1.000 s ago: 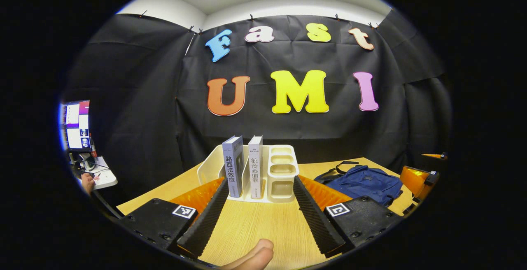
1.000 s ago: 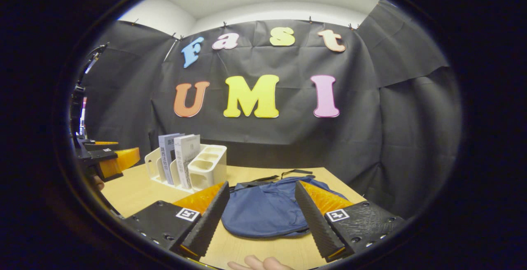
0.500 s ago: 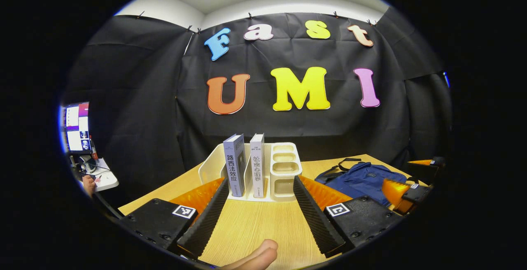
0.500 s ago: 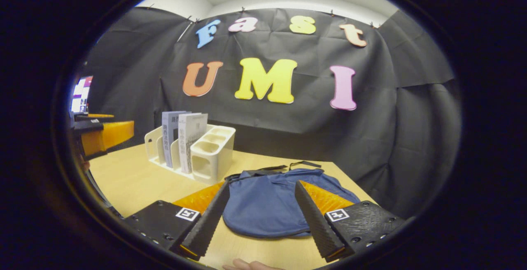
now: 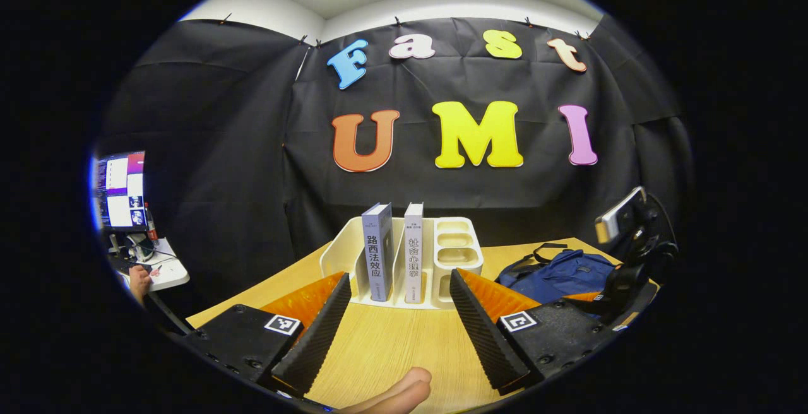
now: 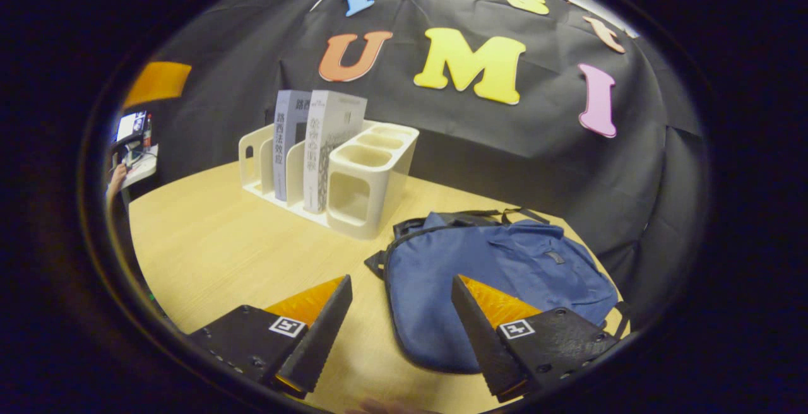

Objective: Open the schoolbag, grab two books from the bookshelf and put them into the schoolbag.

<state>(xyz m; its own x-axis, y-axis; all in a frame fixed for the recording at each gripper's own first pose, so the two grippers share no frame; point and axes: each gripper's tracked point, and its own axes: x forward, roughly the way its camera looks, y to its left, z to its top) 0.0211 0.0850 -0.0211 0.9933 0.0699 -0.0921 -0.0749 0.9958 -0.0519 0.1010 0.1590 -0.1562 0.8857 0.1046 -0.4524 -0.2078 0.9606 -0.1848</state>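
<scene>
I see my left gripper (image 5: 394, 319) with its fingers spread apart, holding nothing, above the wooden table (image 5: 404, 344). At 12 o'clock from it stands the white bookshelf (image 5: 413, 262), with 2 books upright: the grey-blue book (image 5: 377, 252) and, just beside it, the white book (image 5: 413, 253). At 2 o'clock the blue schoolbag (image 5: 558, 273) lies flat. My right gripper (image 6: 399, 325) is also apart and empty, over the near edge of the schoolbag (image 6: 480, 281), which looks closed.

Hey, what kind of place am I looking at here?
Probably a staged recording booth, not a home: black cloth wall, a light wooden table holding only a white plastic bookshelf and blue fabric schoolbag, plus a computer monitor.
</scene>
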